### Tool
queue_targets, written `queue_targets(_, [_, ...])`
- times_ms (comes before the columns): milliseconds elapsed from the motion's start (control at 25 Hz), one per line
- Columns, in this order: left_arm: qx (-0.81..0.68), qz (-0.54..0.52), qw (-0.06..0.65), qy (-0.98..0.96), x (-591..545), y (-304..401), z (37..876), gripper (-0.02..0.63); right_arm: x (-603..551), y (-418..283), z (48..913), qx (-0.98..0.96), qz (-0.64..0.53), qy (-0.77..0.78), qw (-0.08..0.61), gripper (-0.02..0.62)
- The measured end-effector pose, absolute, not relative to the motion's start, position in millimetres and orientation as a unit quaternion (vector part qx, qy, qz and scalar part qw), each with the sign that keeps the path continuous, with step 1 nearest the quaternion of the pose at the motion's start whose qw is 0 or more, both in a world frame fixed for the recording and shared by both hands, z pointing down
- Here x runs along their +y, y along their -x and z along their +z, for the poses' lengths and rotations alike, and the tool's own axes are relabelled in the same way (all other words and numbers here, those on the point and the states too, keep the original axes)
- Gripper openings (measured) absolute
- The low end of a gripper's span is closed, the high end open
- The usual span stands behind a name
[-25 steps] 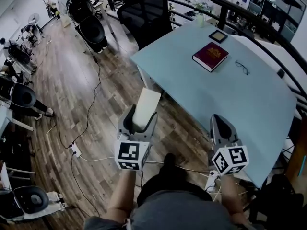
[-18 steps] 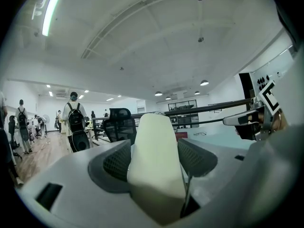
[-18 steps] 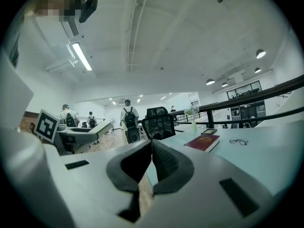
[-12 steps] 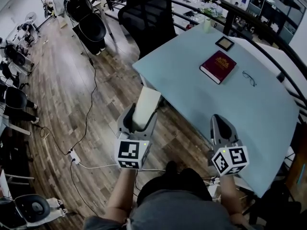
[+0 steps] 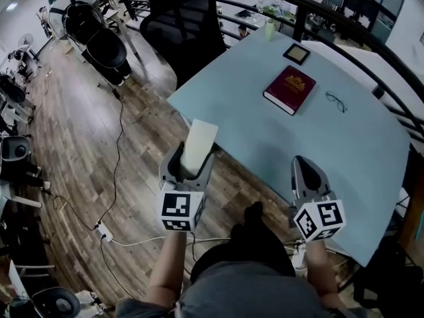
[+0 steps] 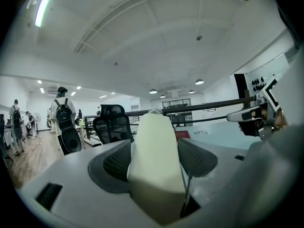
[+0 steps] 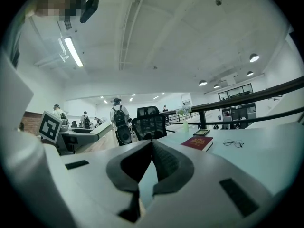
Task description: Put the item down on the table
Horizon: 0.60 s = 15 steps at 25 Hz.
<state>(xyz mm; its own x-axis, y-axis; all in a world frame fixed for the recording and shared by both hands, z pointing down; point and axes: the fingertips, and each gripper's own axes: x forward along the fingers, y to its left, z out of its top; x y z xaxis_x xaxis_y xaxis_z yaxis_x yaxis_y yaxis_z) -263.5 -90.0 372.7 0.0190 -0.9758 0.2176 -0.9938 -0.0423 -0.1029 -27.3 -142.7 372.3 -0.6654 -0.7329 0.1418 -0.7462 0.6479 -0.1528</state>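
Carrying step: pinching a pale cream long soft-looking block (image 5: 199,144) upright in the left tool (image 5: 189,164), above the wooden floor (image 5: 99,131), just off the near left edge of the light blue surface (image 5: 278,141). Nothing in the right tool (image 5: 306,175), pressed together. Next, probably: reach forward, lower, let go.

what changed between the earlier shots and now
The left gripper, shut on the pale block throughout, has edged toward the table; in the head view the block's tip now reaches the table's near edge. Nothing was taken hold of or let go. The right gripper stays shut and empty; the book and glasses lie where they were.
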Motion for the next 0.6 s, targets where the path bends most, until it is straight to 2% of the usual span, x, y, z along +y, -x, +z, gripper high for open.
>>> queue_targets(600, [-0.633,0.139,0.052,-0.76,-202.8,212.6,408.1,0.311,-213.4,-19.3,386.8,-0.876,0.118,-0.466,0.041,0.003])
